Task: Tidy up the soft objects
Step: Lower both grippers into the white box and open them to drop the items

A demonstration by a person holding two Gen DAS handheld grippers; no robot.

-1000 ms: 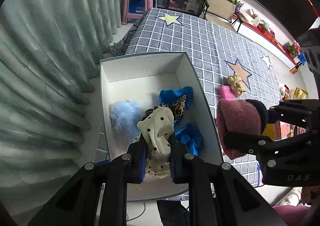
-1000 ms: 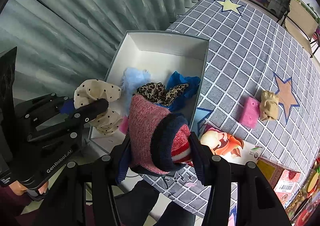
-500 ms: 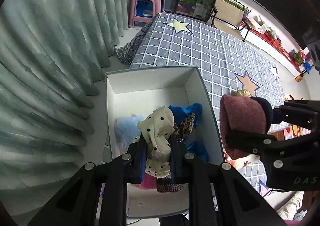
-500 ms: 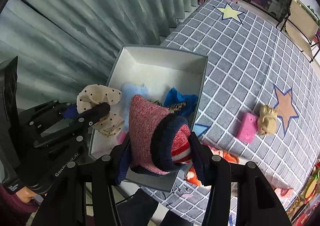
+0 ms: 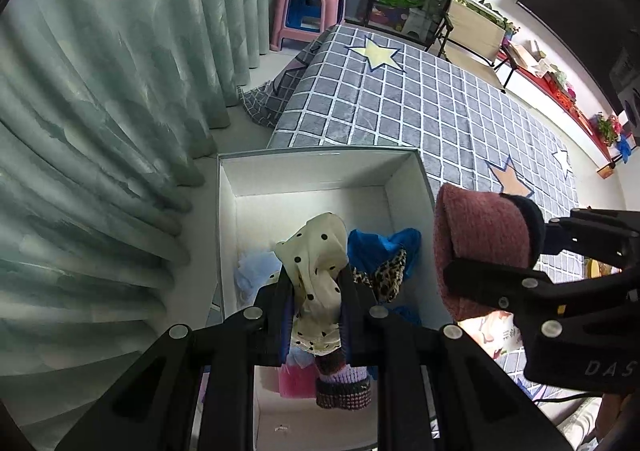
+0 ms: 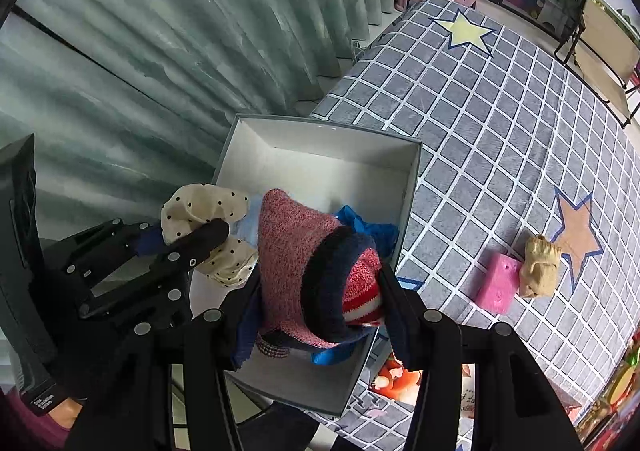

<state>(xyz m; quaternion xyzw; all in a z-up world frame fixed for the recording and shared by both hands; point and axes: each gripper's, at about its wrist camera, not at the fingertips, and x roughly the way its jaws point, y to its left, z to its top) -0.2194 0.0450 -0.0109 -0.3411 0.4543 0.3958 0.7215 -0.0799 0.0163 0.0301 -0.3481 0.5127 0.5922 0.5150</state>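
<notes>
**Two soft things held over the white box**

A cream cloth with black dots [image 5: 316,271] is pinched tight between the jaws of the left gripper [image 5: 314,315], in the lower middle of the left wrist view. Its lower end is hidden behind the black fingers. A pink knitted hat with a dark blue band [image 6: 316,271] is squeezed between the jaws of the right gripper [image 6: 320,303], in the lower middle of the right wrist view. Part of its red and white stripes is covered by the right finger.

Both things are held above the white box [image 5: 304,171], which sits in the middle of both views. Inside the box, a blue cloth [image 5: 380,247], a leopard-print piece [image 5: 390,275], a pale blue fluffy thing [image 5: 250,271] and a pink thing [image 5: 296,381] are partly hidden by the grippers. A checked knitted piece [image 5: 342,391] is seen low in the box, but what it is cannot be told.

On the grey checked cover with stars [image 6: 500,111], at the right of the right wrist view, a pink block [image 6: 496,283] is touched by a tan cloth bundle [image 6: 538,267]. A picture book [image 6: 396,375] at the box's lower corner is mostly covered.
</notes>
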